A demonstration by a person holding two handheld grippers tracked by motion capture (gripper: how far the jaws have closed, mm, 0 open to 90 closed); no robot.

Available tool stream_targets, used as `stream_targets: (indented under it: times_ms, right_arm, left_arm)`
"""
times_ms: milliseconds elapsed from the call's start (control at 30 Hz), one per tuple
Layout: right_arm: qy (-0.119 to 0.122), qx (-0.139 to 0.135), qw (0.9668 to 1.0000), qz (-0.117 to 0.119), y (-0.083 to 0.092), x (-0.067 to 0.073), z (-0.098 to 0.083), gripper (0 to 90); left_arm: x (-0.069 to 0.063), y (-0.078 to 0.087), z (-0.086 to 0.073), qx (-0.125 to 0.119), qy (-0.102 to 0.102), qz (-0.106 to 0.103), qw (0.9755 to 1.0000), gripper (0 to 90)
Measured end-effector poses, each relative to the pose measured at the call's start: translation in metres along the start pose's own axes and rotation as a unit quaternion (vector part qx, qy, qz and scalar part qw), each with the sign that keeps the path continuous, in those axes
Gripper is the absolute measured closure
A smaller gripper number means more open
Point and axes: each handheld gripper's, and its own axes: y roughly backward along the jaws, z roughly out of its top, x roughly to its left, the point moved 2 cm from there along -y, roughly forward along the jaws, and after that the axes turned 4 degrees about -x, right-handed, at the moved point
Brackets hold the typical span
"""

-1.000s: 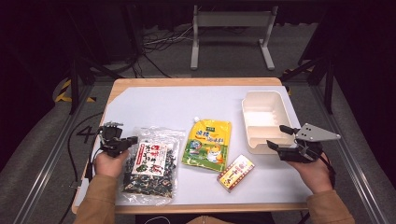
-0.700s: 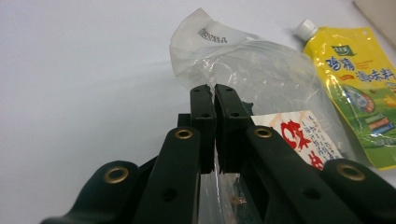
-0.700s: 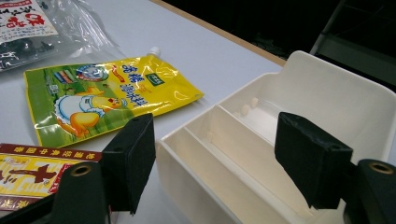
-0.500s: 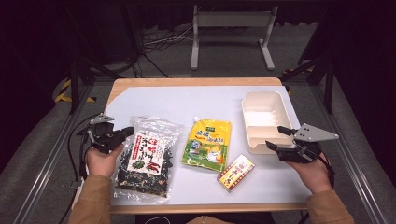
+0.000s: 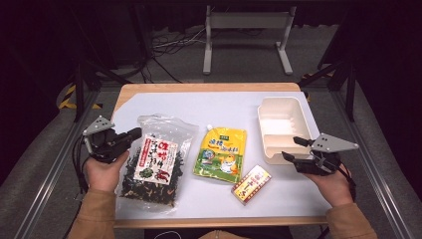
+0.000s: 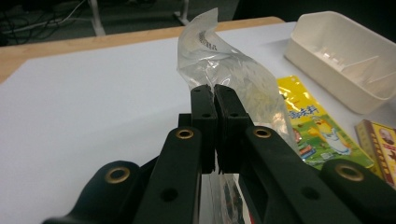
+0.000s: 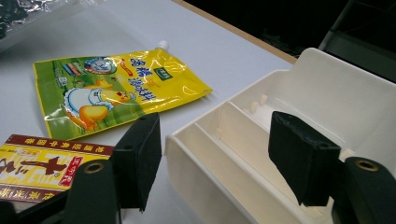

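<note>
Dark floor and cables are surrounding the white table (image 5: 164,102), and you are working at its left edge: your left gripper (image 5: 133,134) is pinching the clear plastic bag of dried seaweed (image 5: 154,164) by its top corner, jaws pressed together on the film, and raising that end off the surface. Your right gripper (image 5: 294,148) is waiting with jaws apart, closing in a little around the near corner of the cream two-compartment plastic tray (image 5: 279,105) by the right edge. Next you are probably carrying the bag over the yellow spouted sauce pouch (image 5: 221,153) toward that tray, so lift it clear first
</note>
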Motion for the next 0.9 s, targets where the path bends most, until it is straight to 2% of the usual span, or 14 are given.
stream_targets:
  times_ms: [233, 500, 700, 767, 900]
  right_arm:
    - [0.005, -0.002, 1.0, 0.007, -0.001, 0.005, 0.003, 35.8]
    - [0.012, -0.011, 0.9994, 0.032, -0.007, 0.018, 0.012, 36.5]
    - [0.031, -0.014, 0.9977, 0.059, -0.017, 0.036, 0.024, 37.2]
    - [0.035, -0.012, 0.9967, 0.072, -0.021, 0.042, 0.026, 38.4]
    - [0.032, -0.016, 0.9956, 0.087, -0.023, 0.048, 0.029, 38.7]
  left_arm:
    - [-0.013, 0.013, 0.009, -0.035, -0.025, -0.014, 0.999, 88.0]
    - [-0.022, 0.025, 0.015, -0.067, -0.047, -0.016, 0.9965, 88.1]
    - [-0.034, 0.036, 0.023, -0.095, -0.074, -0.021, 0.9925, 88.1]
    - [-0.036, 0.037, 0.024, -0.101, -0.076, -0.022, 0.9917, 88.0]
    - [-0.046, 0.039, 0.029, -0.111, -0.102, -0.032, 0.9881, 88.1]
